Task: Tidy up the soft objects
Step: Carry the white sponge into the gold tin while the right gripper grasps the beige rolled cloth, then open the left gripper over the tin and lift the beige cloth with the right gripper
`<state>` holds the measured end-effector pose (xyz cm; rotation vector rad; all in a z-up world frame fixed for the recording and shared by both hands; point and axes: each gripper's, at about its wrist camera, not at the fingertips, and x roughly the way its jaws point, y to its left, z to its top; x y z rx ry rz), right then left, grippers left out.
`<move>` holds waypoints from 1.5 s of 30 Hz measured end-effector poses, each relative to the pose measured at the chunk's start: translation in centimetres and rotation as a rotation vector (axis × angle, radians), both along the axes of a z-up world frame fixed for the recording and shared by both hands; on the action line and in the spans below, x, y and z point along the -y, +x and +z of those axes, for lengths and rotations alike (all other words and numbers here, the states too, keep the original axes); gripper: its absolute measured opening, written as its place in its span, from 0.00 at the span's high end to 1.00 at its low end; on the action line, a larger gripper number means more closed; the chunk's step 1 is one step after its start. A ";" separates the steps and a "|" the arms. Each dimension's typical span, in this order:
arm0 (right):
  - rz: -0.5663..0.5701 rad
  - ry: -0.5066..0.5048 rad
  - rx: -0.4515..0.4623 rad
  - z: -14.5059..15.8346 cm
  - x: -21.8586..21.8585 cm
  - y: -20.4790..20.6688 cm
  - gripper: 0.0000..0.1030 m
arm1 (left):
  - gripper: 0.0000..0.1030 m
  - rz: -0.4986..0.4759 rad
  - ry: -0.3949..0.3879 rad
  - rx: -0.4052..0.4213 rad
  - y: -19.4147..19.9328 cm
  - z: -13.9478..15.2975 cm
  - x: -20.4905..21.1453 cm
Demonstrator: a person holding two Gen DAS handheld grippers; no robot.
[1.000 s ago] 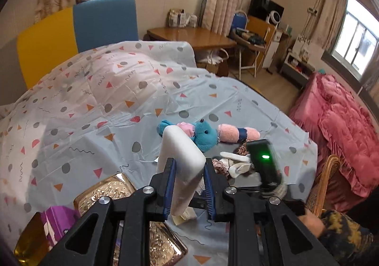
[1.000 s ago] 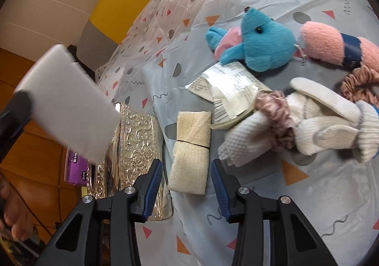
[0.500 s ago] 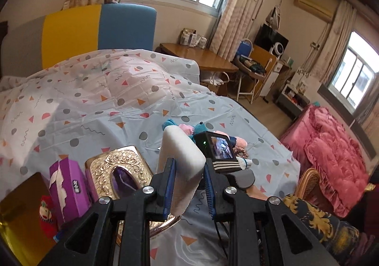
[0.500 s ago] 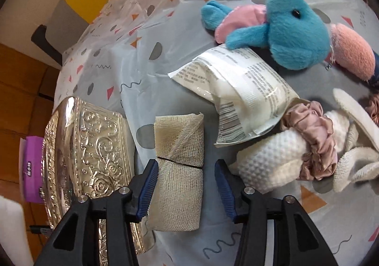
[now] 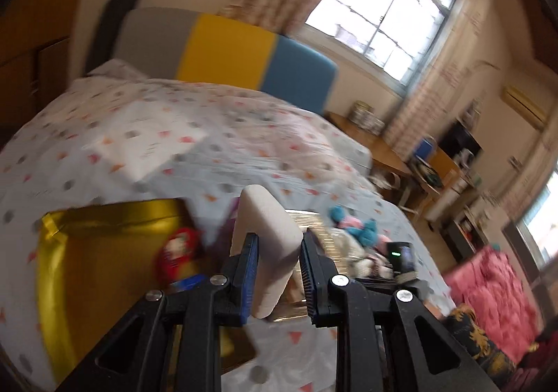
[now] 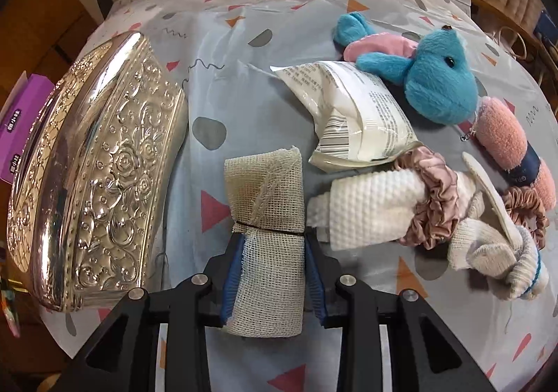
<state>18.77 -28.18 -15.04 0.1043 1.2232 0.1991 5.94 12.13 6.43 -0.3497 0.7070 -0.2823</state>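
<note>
The left tool (image 5: 277,264) is pinching a white foam block (image 5: 270,245) between its blue pads, the block sticking up and tilted above the bed (image 5: 167,134). That view is blurred. Just beyond and to the left of the block lies a gold box (image 5: 87,252) with a red doll (image 5: 178,250) in it.

The right tool (image 6: 270,275) points steeply down at the bed's patterned cover (image 6: 237,53). Its jaws have just been closing, and a roll of beige gauze (image 6: 265,217), tied round the middle with a dark band, sits between them; both pads look pressed against the lower half of the roll. The roll lies on the cover.

Left of it stands an embossed silver box (image 6: 104,168), with a purple box (image 6: 21,113) behind that. To the right, touching one another in a heap, are a white printed packet (image 6: 352,113), a white waffle cloth (image 6: 369,207), a pink scrunchie (image 6: 432,200) and cream socks (image 6: 495,259). A blue plush toy (image 6: 432,81) lies beyond the packet, with a pink fuzzy roll (image 6: 505,144) beside it.
</note>
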 end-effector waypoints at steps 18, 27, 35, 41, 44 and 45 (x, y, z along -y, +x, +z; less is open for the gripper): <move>0.020 -0.007 0.020 0.2 -0.3 -1.1 0.68 | 0.32 0.210 -0.038 -0.355 3.2 -13.0 -4.3; 0.022 -0.006 0.026 -0.2 -0.5 -0.4 0.68 | 0.29 0.284 0.074 -0.289 1.3 -12.4 -2.9; 0.032 -0.032 0.040 -0.2 -1.3 0.0 0.68 | 0.27 0.373 0.219 -0.220 -2.3 -12.0 -2.2; 0.036 -0.063 0.055 0.0 -2.3 -0.2 0.68 | 0.17 0.412 0.277 -0.150 -3.9 -10.6 -1.4; 0.041 -0.092 0.078 0.3 -2.8 -0.4 0.69 | 0.13 0.417 0.290 -0.133 -4.5 -10.2 -1.2; 0.036 -0.100 0.082 0.3 -3.0 -0.6 0.69 | 0.13 0.415 0.294 -0.132 -4.6 -10.2 -1.1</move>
